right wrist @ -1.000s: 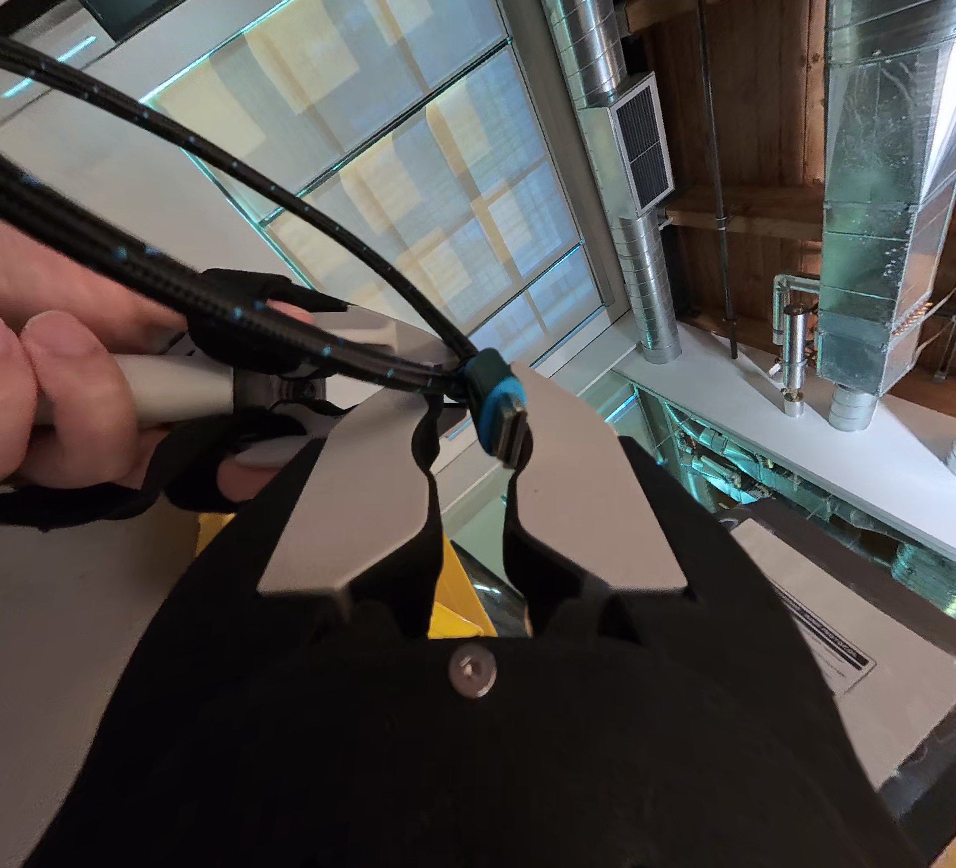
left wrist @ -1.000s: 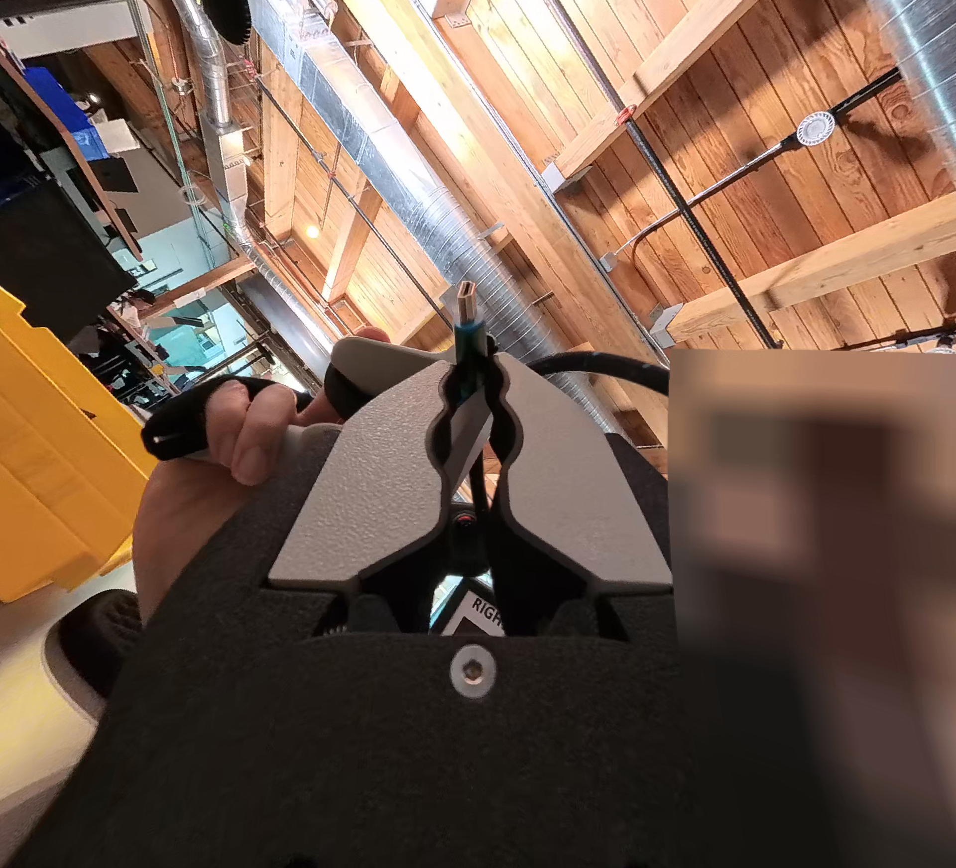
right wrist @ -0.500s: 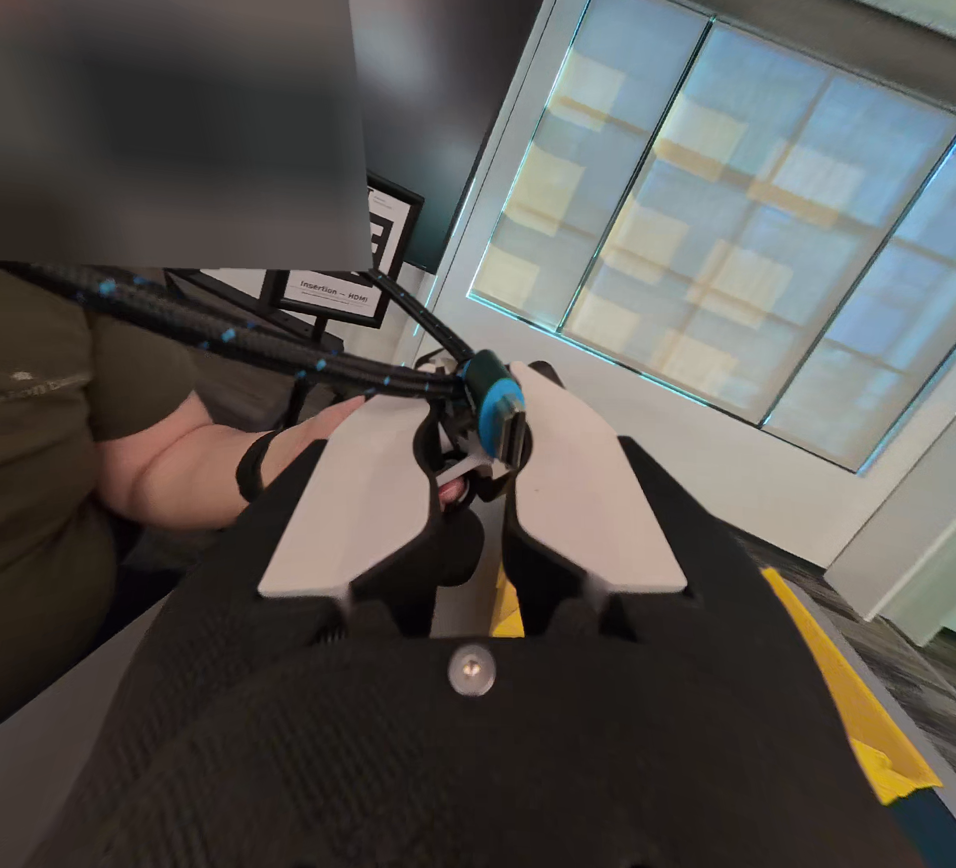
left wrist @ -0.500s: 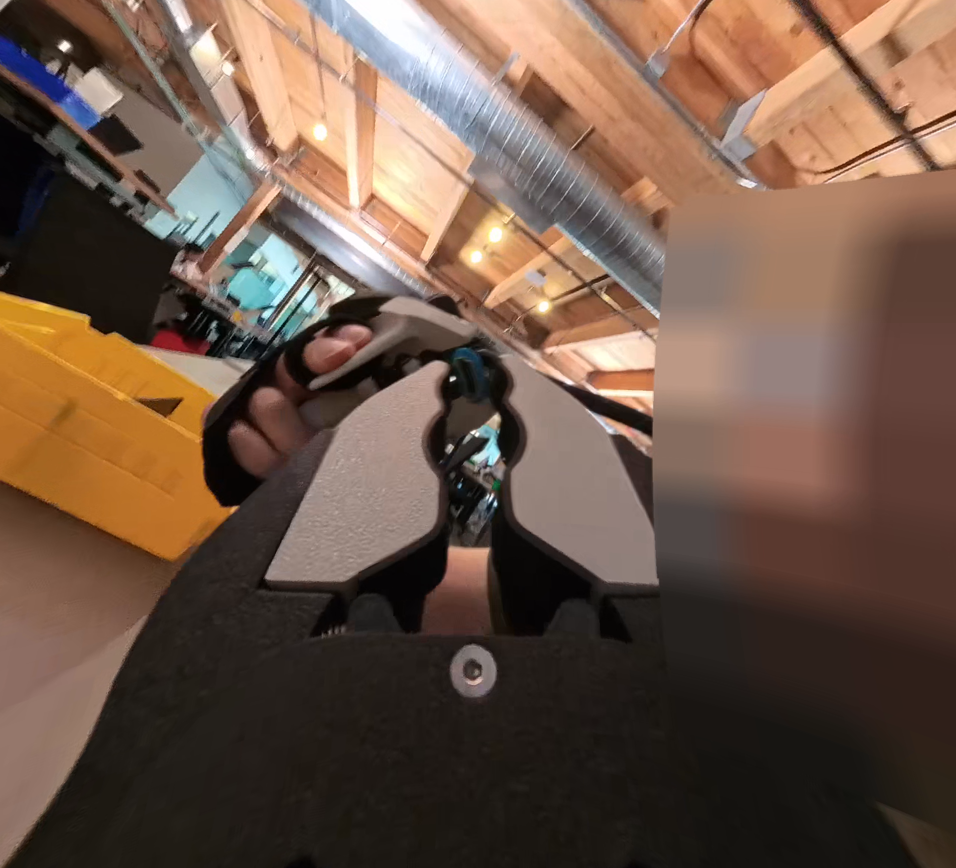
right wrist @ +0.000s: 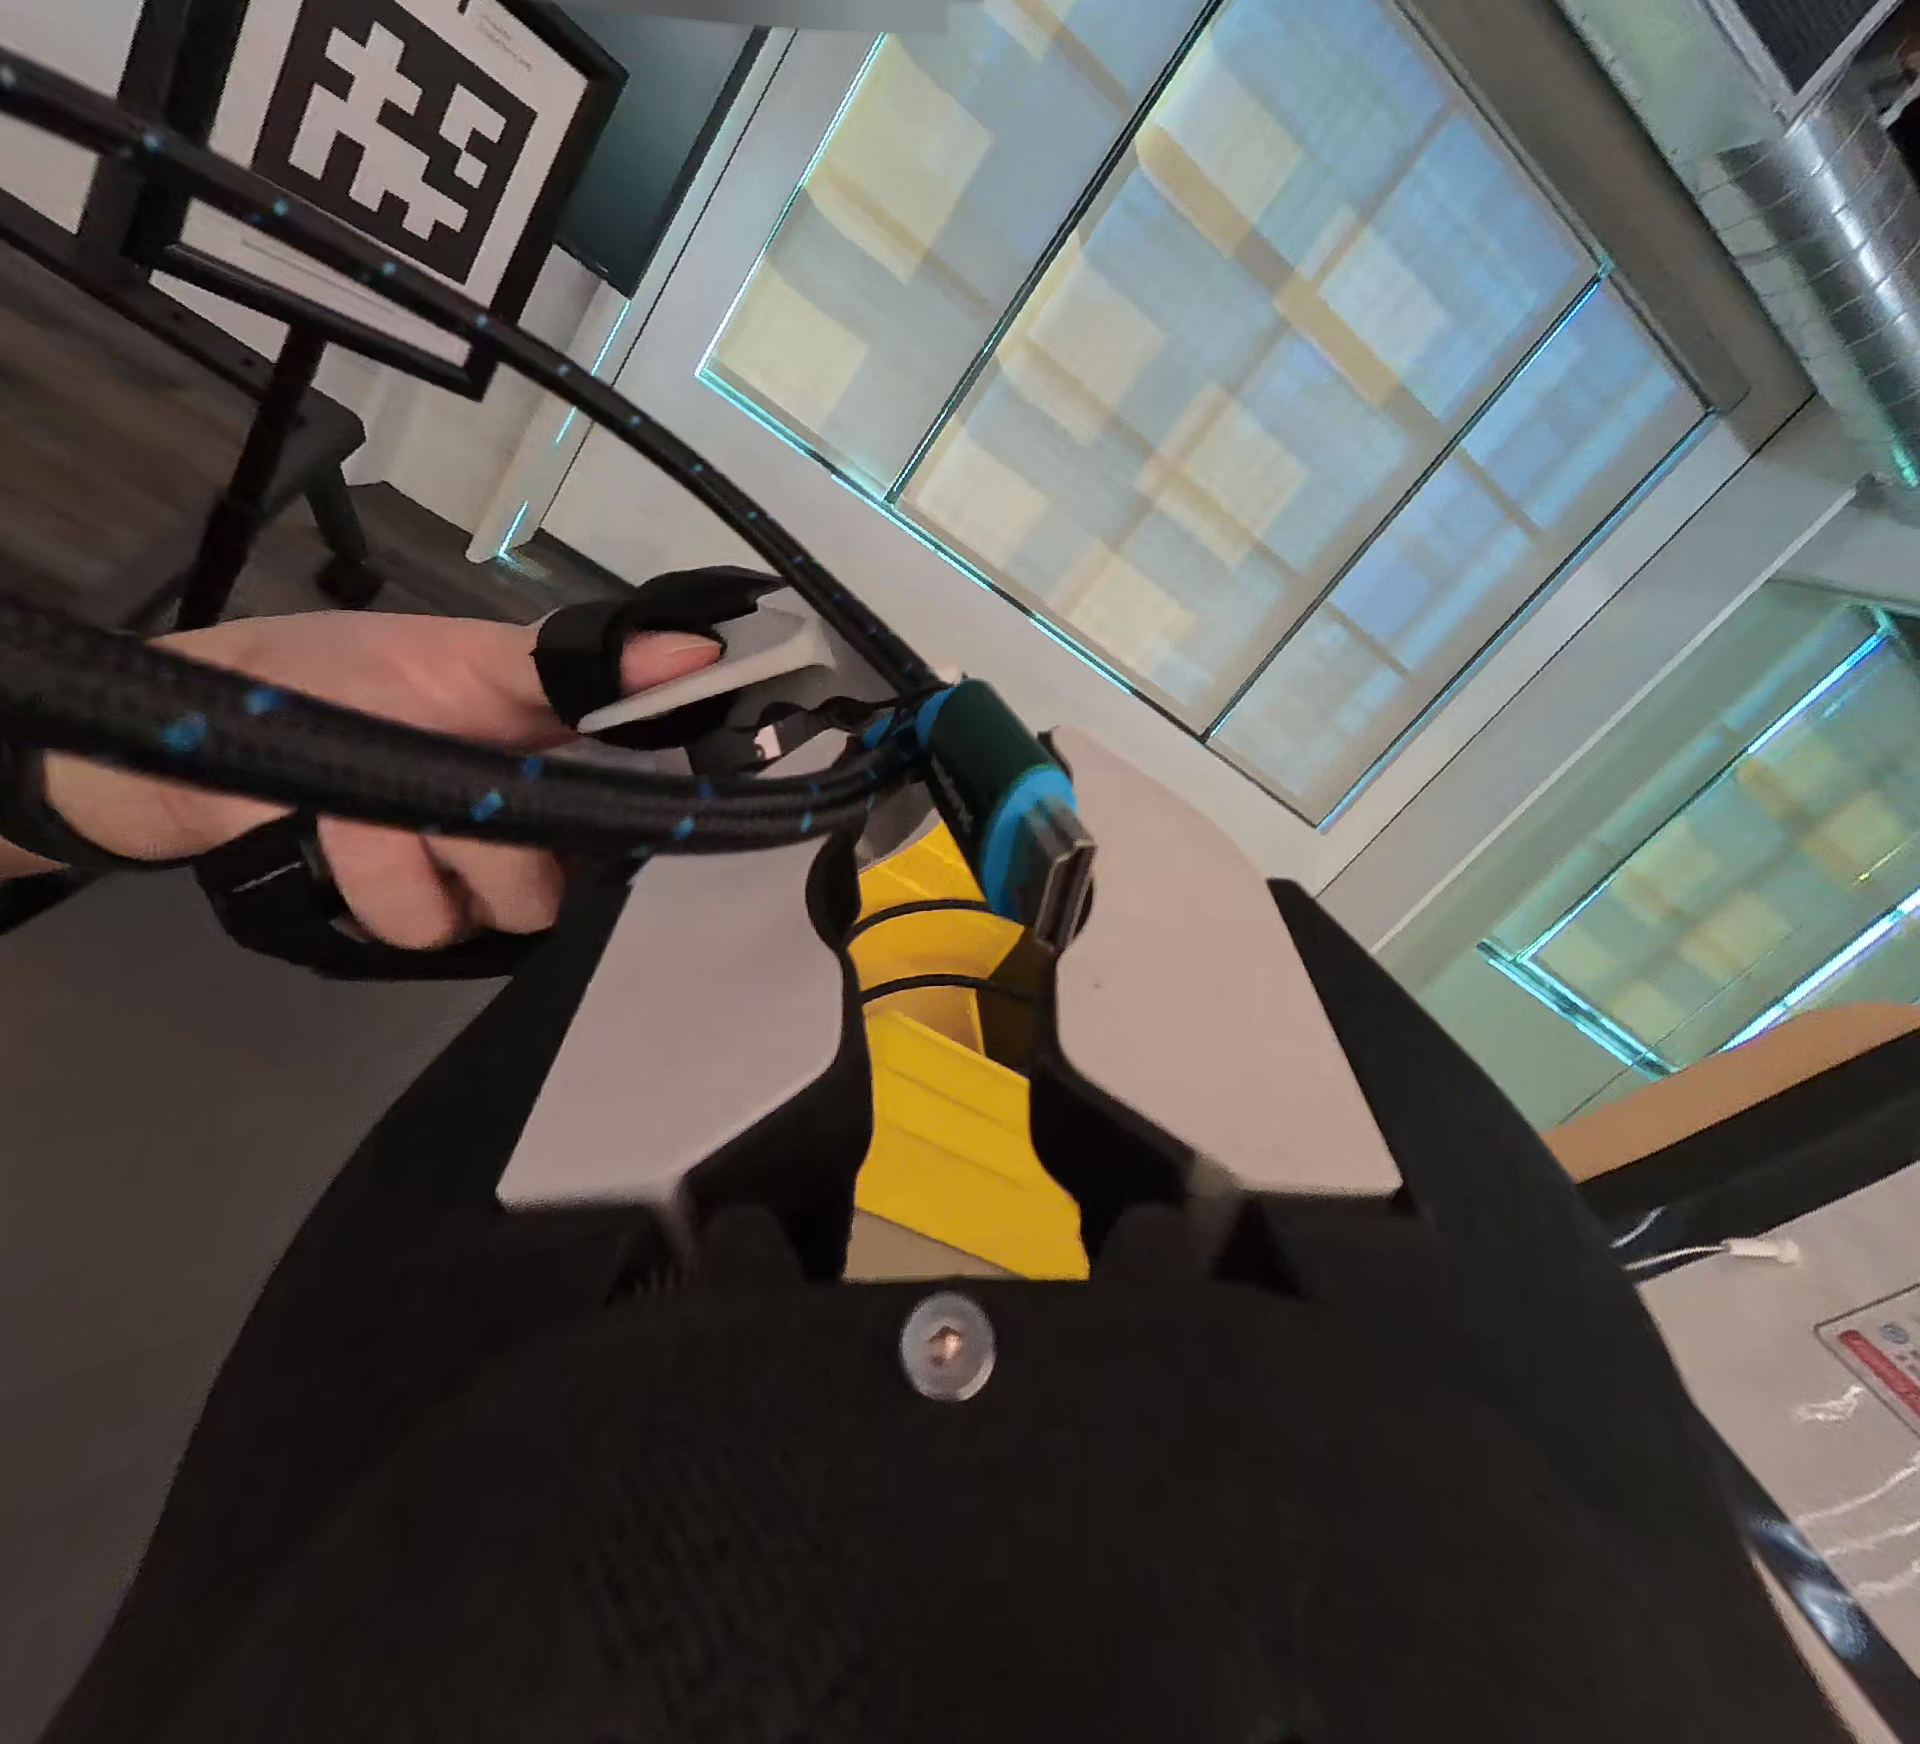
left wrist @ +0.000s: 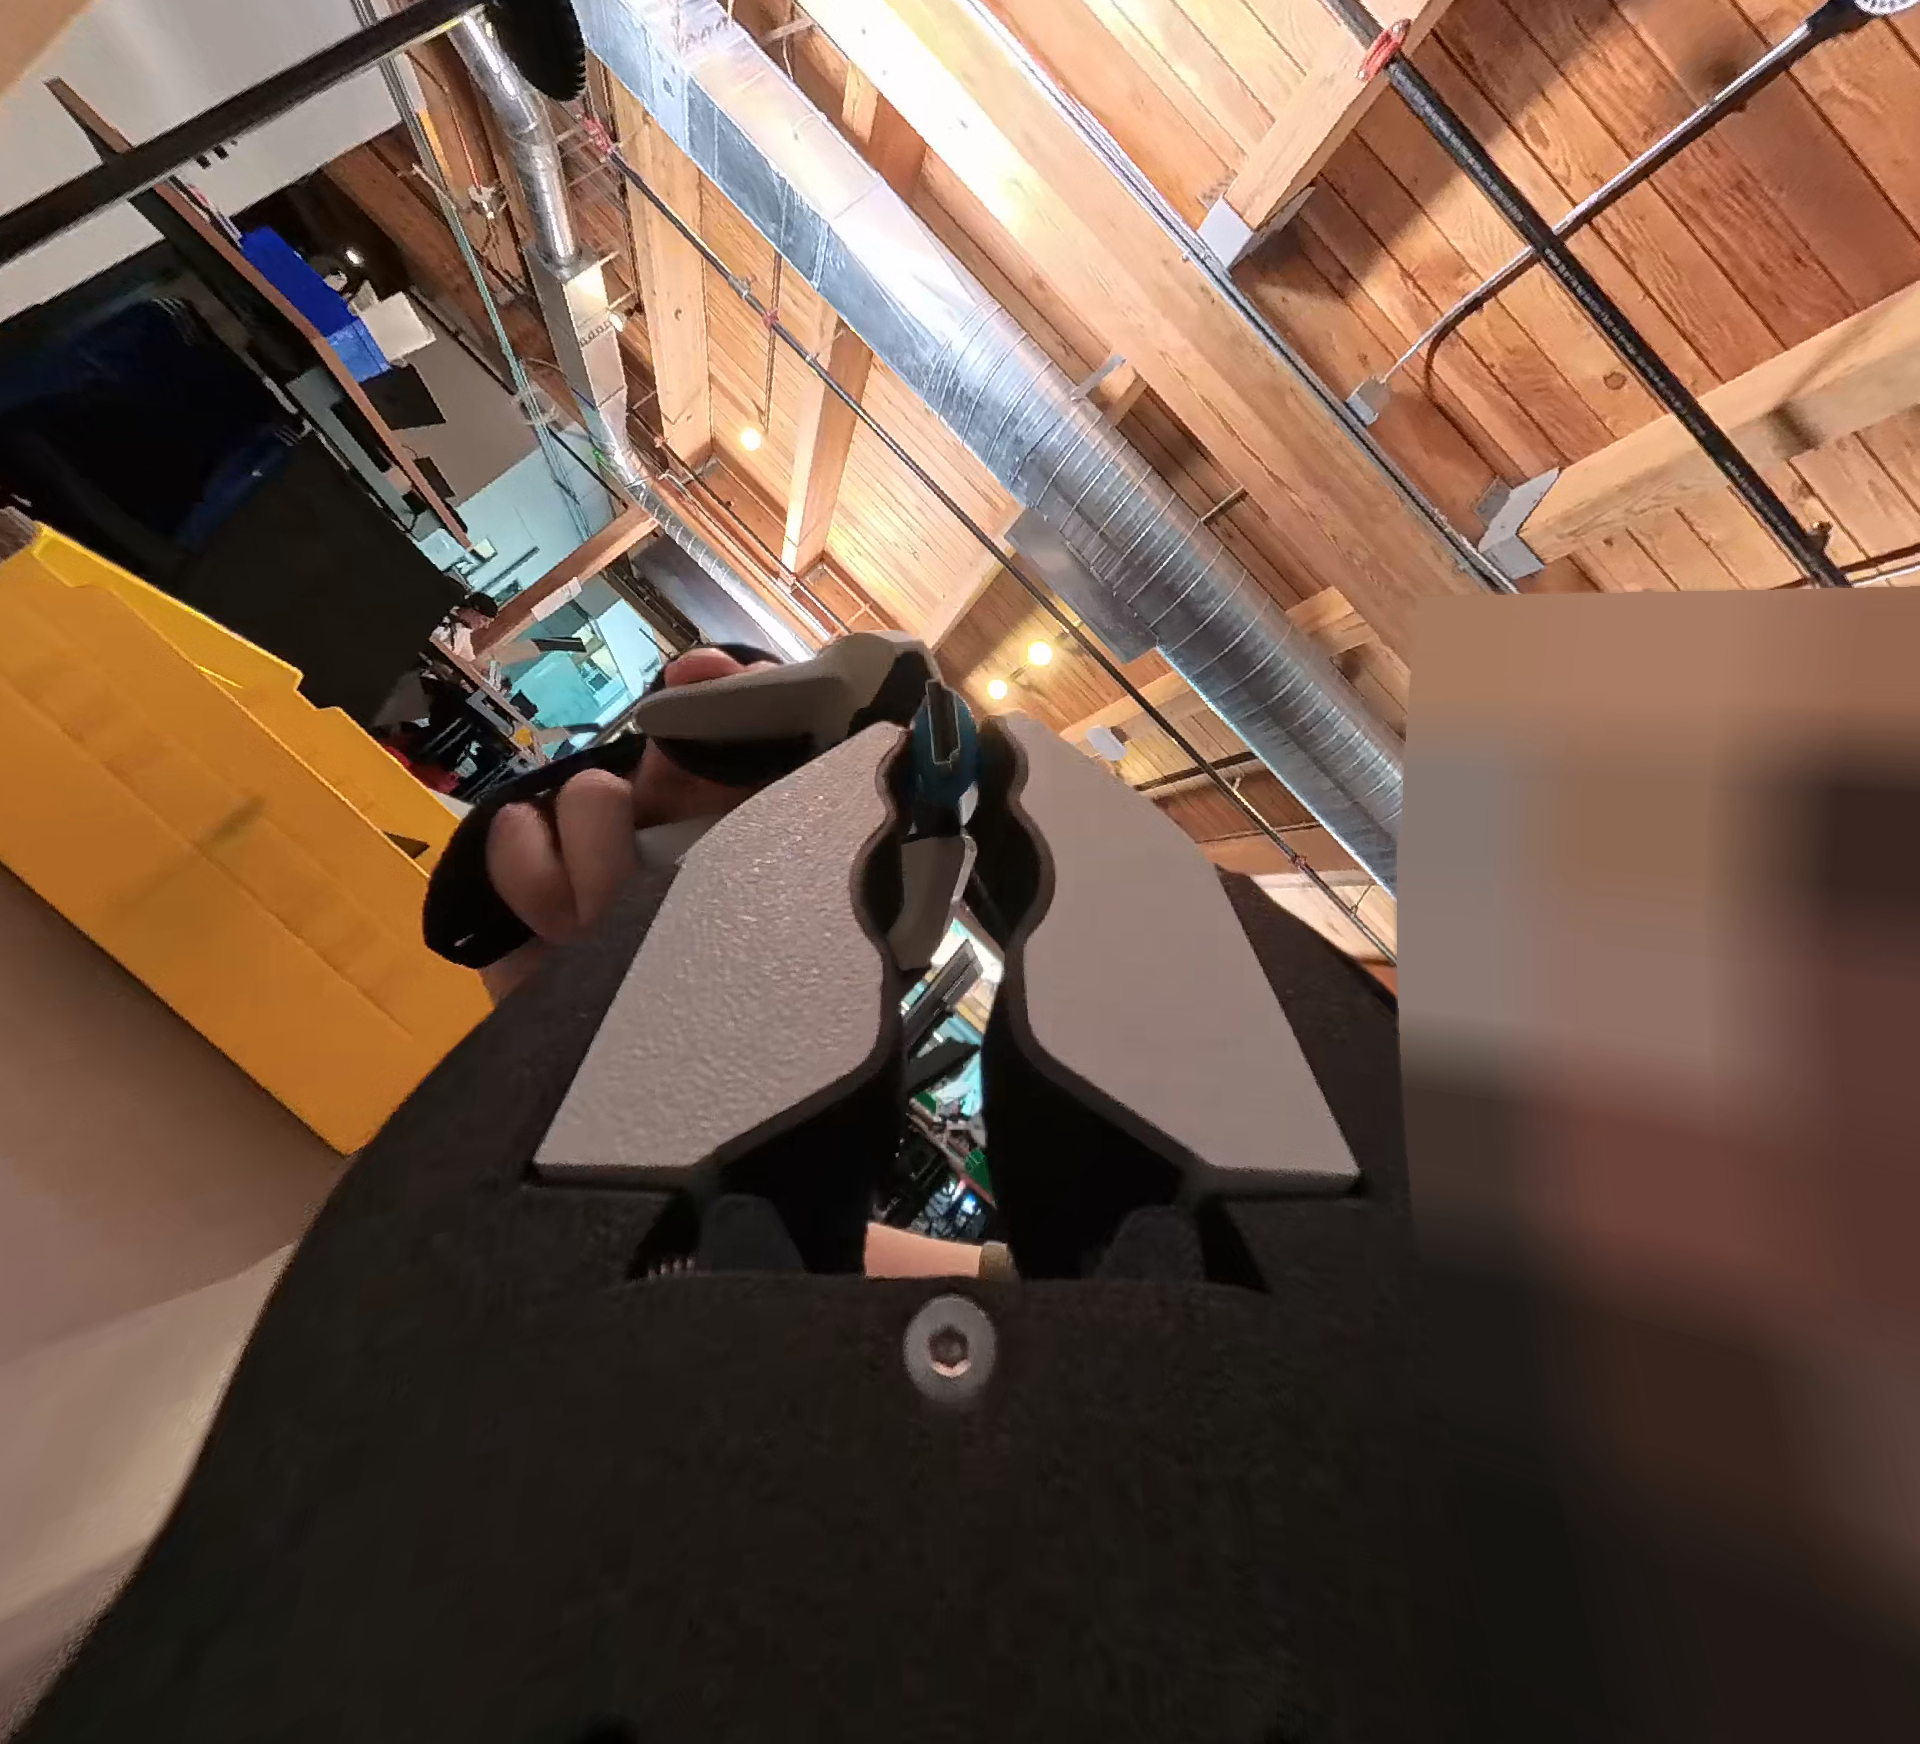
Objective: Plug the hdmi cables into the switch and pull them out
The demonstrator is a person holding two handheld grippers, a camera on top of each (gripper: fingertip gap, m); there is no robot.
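My left gripper [left wrist: 940, 738] points up at the ceiling and is shut on an HDMI plug [left wrist: 940, 754] with a teal collar, metal tip upward. My right gripper [right wrist: 940, 811] holds a second HDMI plug [right wrist: 997, 790] with a blue collar at its fingertips, metal end pointing down-right. Its black braided cable [right wrist: 416, 780] runs off left, and a thinner cable [right wrist: 644, 437] arcs in behind the plug. Each view shows the hand on the other gripper's grey handle close by [left wrist: 561, 853] [right wrist: 364, 686]. The switch is not in view.
A yellow bin [left wrist: 156, 811] stands on the tan table to the left and also shows between the right fingers [right wrist: 956, 1144]. A framed black-and-white marker board [right wrist: 395, 146] stands on a dark stand at the left. Windows and a wooden ceiling with ducts fill the background. My two grippers' fingertips are within a few centimetres of each other.
Both cameras tipped down toward the room half a second ago and have swung back up. Both plugs have stayed in the fingertips. The right jaws look slightly wider.
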